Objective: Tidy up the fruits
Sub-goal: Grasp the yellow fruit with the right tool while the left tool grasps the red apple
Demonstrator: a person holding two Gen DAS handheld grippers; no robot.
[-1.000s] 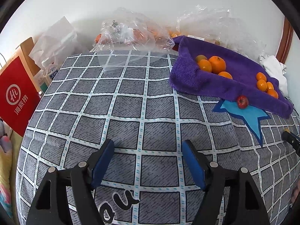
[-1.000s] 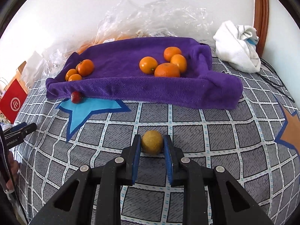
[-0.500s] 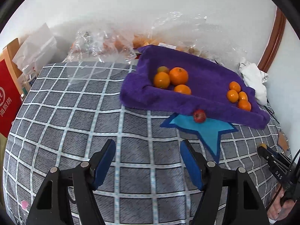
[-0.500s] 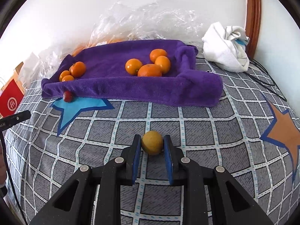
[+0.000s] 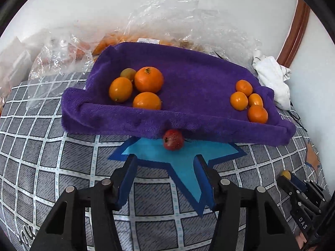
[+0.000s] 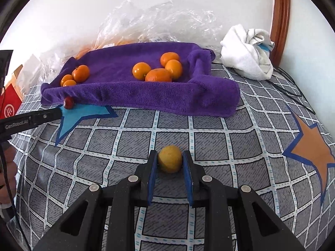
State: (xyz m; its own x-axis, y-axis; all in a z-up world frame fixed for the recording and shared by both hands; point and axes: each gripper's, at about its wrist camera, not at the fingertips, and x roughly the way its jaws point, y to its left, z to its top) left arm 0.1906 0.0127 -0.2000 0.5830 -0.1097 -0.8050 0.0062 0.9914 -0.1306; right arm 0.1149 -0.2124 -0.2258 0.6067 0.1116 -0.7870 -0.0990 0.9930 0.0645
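Your right gripper point(image 6: 170, 164) has its blue pads closed on a small yellow citrus fruit point(image 6: 169, 161), which sits low over the grey checked bedsheet point(image 6: 134, 138), well short of the purple towel point(image 6: 146, 96). Your left gripper point(image 5: 165, 167) is spread wide with nothing between its fingers; it points at a small red fruit point(image 5: 173, 139) that lies on the blue star point(image 5: 184, 167) printed on the sheet, touching the towel's front edge. From the right wrist view the same red fruit point(image 6: 68, 102) shows just beyond the tip of your left gripper. On the towel the oranges sit in two groups: from the left wrist view, four on the left point(image 5: 148, 80) with one greenish-yellow one at the back, and four smaller ones on the right point(image 5: 239, 100). Crumpled clear plastic bags point(image 5: 188, 27) lie behind the towel against the wall, and a bunched white cloth point(image 6: 247, 52) rests beside the towel's right end.
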